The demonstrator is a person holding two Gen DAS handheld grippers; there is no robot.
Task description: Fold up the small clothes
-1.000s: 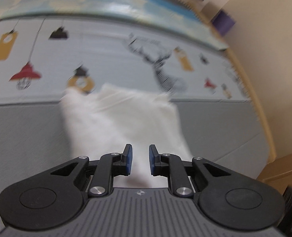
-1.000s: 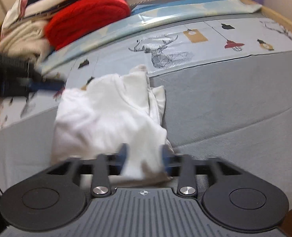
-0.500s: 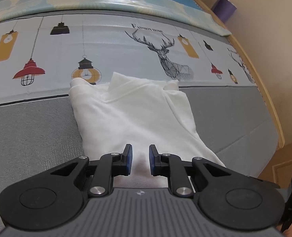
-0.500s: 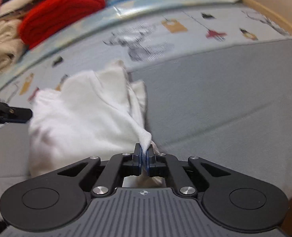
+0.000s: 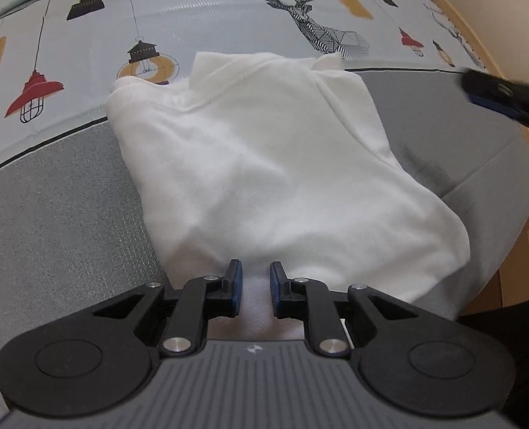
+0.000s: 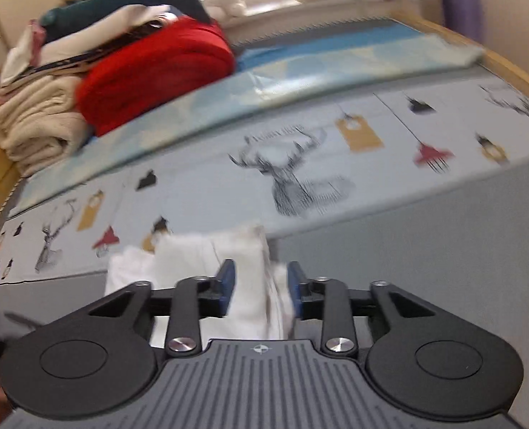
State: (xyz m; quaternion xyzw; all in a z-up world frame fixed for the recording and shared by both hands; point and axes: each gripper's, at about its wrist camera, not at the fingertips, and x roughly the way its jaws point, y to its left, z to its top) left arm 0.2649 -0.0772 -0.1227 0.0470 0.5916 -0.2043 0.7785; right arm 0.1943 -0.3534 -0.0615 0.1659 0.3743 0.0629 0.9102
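Both grippers, left [image 5: 253, 287] and right [image 6: 260, 287], look alike: black linked arms, silver screws, blue pads, ribbed grey body with a small round mark at lower centre.

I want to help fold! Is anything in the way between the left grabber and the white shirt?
Nothing visible is. The left gripper hangs right over the near edge of the white shirt, with only shirt cloth showing in the gap between its pads. The right gripper is off to the side.
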